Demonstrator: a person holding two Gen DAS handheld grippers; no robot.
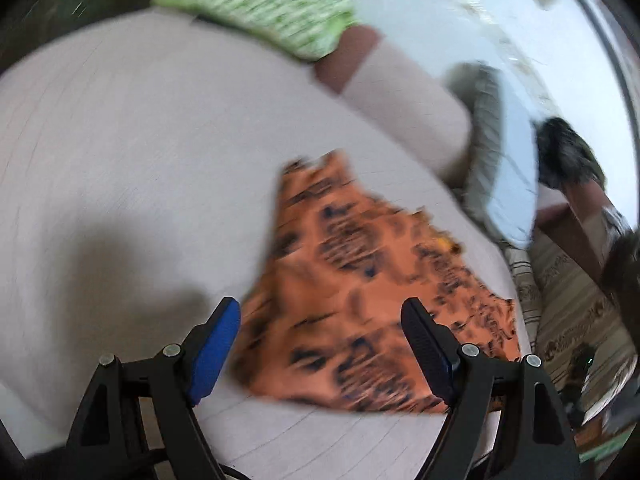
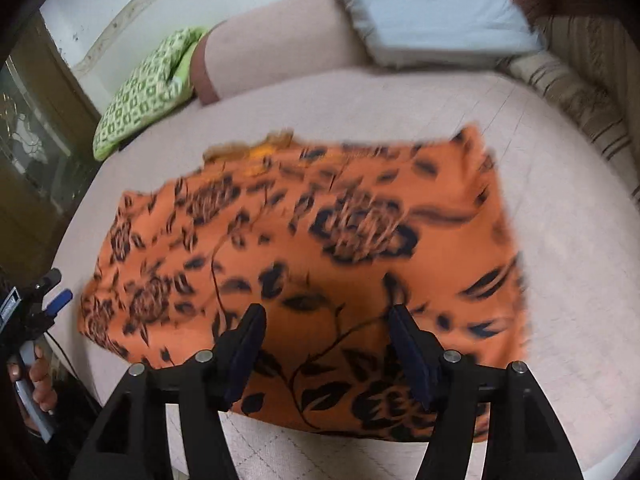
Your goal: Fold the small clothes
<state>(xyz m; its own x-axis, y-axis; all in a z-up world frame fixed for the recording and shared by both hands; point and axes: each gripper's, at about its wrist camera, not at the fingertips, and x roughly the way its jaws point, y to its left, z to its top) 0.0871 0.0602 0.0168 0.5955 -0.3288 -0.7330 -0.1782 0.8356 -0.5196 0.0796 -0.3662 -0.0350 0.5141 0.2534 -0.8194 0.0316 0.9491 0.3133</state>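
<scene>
My right gripper (image 2: 324, 320) hangs with its jaws spread wide and nothing between them, poised just over the near edge of the orange floral cloth (image 2: 304, 248). That cloth lies spread on the pale pink bed cover (image 2: 568, 240), a rough rectangle with its near hem passing under my fingers and its far edge toward the cushions. From the right wrist camera I can see the left gripper (image 2: 60, 294) off at the cloth's left end, held by the person's hand (image 2: 38, 380), apart from the fabric.

My left gripper (image 1: 320, 316) is likewise spread wide and empty, its blue pads (image 1: 214, 352) framing one corner of the orange floral cloth (image 1: 360, 288), which runs away to the right across the bed cover (image 1: 140, 140). The left view is smeared, so I cannot say whether the fingers touch the fabric or hover above it.

Farther back, a green patterned pillow (image 2: 148, 88) lies at the far left against a pink bolster (image 2: 272, 40), and a pale blue cushion (image 2: 432, 8) leans at the far right. A striped fabric (image 2: 580, 104) edges the bed on the right.
</scene>
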